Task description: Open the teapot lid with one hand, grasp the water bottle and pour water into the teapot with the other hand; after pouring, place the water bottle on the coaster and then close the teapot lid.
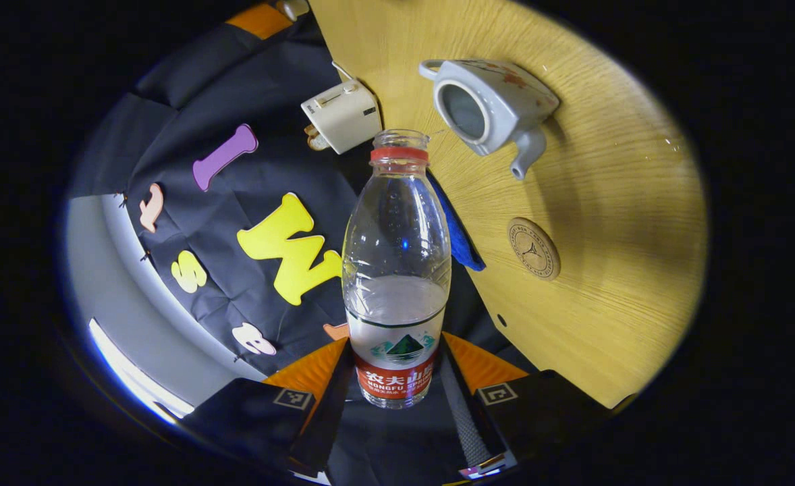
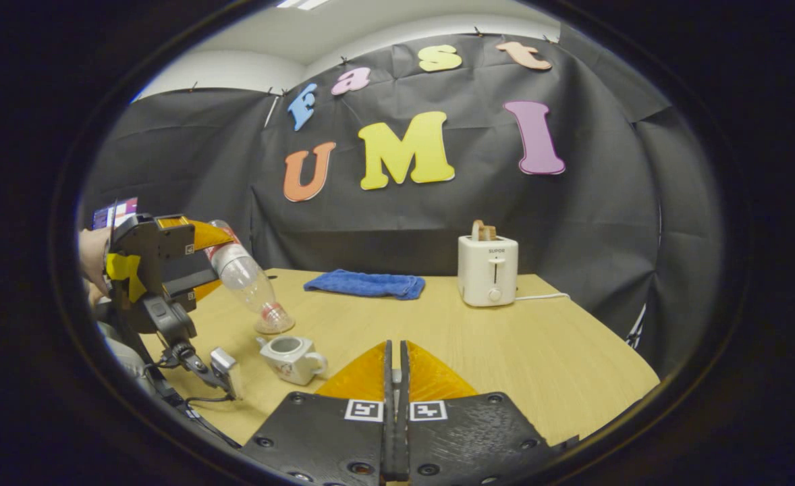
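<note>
The left gripper (image 1: 396, 378) grips the water bottle (image 1: 396, 270) by its labelled lower part, one finger pressed on each side. The bottle has no cap, and its open mouth points toward the teapot (image 1: 488, 108). In the right gripper view the same bottle (image 2: 245, 277) is tipped steeply neck-down, its mouth just above the teapot (image 2: 291, 358), while a hand (image 2: 92, 256) holds the left gripper (image 2: 198, 260) at the table's left side. Some water sits in the bottle; whether any is flowing out cannot be told.

The teapot stands lidless on the wooden table (image 2: 559, 358), near the front left edge as the right gripper view shows it, its round opening bare and its spout turned toward the round coaster (image 1: 534, 248) in the left gripper view. The coaster lies flat on the table, apart from the teapot and with nothing on it.

The right gripper (image 2: 395, 371) has its fingers drawn together with only a thin slit between them; whether anything is caught there cannot be told.

A folded blue cloth (image 2: 365, 283) lies near the table's back edge, and a white toaster (image 2: 487, 270) stands near the back right corner.
</note>
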{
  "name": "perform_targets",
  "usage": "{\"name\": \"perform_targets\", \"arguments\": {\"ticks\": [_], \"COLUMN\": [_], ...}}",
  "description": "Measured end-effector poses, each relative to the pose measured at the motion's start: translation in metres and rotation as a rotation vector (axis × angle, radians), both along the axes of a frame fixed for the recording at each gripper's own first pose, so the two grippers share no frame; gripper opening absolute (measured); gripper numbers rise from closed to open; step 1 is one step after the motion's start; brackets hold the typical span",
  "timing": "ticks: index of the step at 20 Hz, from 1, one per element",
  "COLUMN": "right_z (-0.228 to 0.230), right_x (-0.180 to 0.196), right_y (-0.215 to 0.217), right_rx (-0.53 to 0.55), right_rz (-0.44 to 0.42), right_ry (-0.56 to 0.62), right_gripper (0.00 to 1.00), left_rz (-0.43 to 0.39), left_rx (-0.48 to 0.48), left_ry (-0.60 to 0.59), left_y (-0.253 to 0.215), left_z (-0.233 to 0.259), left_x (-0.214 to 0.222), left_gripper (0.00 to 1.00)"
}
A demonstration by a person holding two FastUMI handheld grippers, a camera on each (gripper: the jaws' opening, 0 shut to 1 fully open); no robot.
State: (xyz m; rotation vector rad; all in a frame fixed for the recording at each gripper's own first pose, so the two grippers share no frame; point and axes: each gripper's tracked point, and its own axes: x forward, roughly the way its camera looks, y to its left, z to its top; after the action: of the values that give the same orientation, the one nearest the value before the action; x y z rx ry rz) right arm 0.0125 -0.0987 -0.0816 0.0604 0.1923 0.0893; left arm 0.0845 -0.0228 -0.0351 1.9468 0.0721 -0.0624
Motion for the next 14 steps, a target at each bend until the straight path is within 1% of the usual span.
{"name": "perform_targets", "arguments": {"ticks": [2, 4, 6, 8, 10, 12, 14], "right_z": [-0.001, 0.000, 0.002, 0.005, 0.007, 0.007, 0.008], "right_x": [0.000, -0.001, -0.001, -0.001, -0.001, 0.000, 0.000], "right_y": [0.002, 0.003, 0.005, 0.009, 0.011, 0.013, 0.018], "right_rx": [0.019, 0.019, 0.014, 0.016, 0.012, 0.011, 0.008], "right_rz": [0.006, 0.007, 0.008, 0.014, 0.013, 0.018, 0.023], "right_ry": [0.011, 0.015, 0.013, 0.012, 0.009, 0.014, 0.015], "right_gripper": [0.00, 0.00, 0.00, 0.00, 0.00, 0.00, 0.00], "left_rz": [0.038, 0.048, 0.089, 0.153, 0.210, 0.228, 0.221], "left_rx": [-0.125, -0.241, -0.417, -0.660, -0.937, -1.193, -1.398], "left_ry": [0.039, 0.045, 0.086, 0.159, 0.209, 0.230, 0.233], "left_y": [0.009, 0.010, 0.022, 0.032, 0.033, 0.025, 0.018], "left_z": [-0.012, -0.019, -0.031, -0.049, -0.059, -0.057, -0.049], "left_x": [-0.001, -0.005, -0.006, -0.012, -0.028, -0.034, -0.034], "left_gripper": [0.74, 0.74, 0.74, 0.74, 0.74, 0.74, 0.75]}}
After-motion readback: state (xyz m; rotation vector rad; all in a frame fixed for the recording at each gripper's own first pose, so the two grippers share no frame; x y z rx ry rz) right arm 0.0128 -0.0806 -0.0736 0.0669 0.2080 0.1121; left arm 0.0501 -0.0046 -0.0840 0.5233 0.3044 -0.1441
